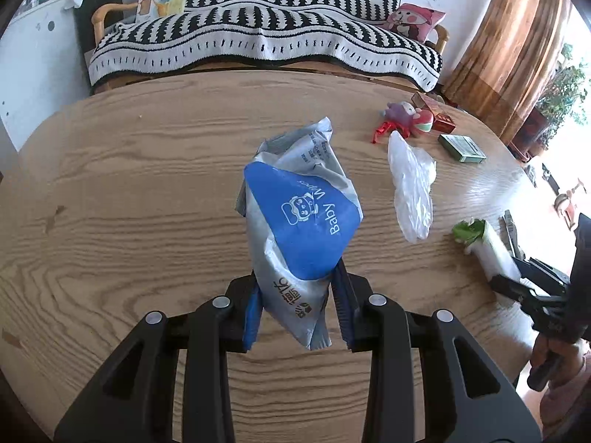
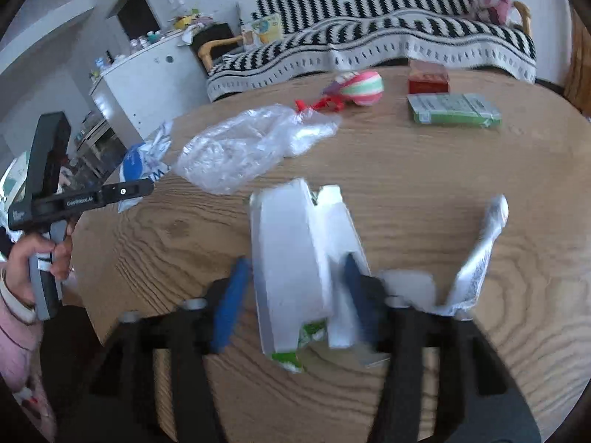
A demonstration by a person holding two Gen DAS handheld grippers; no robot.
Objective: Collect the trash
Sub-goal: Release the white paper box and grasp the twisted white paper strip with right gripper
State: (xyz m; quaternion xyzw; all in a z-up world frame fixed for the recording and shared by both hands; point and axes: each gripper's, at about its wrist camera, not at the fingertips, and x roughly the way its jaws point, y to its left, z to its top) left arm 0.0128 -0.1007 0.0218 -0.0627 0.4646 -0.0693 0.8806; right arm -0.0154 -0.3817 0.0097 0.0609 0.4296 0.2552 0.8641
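Observation:
My left gripper (image 1: pixel 297 295) is shut on a crumpled blue and silver baby wipes packet (image 1: pixel 303 221), which it holds above the wooden table (image 1: pixel 129 184). In the right wrist view that packet (image 2: pixel 142 164) hangs past the table's left edge. A flattened white carton with green print (image 2: pixel 291 251) sits between the fingers of my right gripper (image 2: pixel 295 277). The jaws stand open, and the left blue pad (image 2: pixel 231 302) is clear of the carton. The left wrist view shows the same carton (image 1: pixel 491 247) at the right gripper (image 1: pixel 517 280).
A clear plastic bag (image 2: pixel 243 144) lies mid-table. A crumpled silver-white wrapper (image 2: pixel 476 262) lies right of my right gripper. Farther back are a plush toy (image 2: pixel 360 86), a red box (image 2: pixel 428 79) and a green box (image 2: pixel 452 109). A sofa with a striped blanket (image 1: pixel 258 37) stands behind the table.

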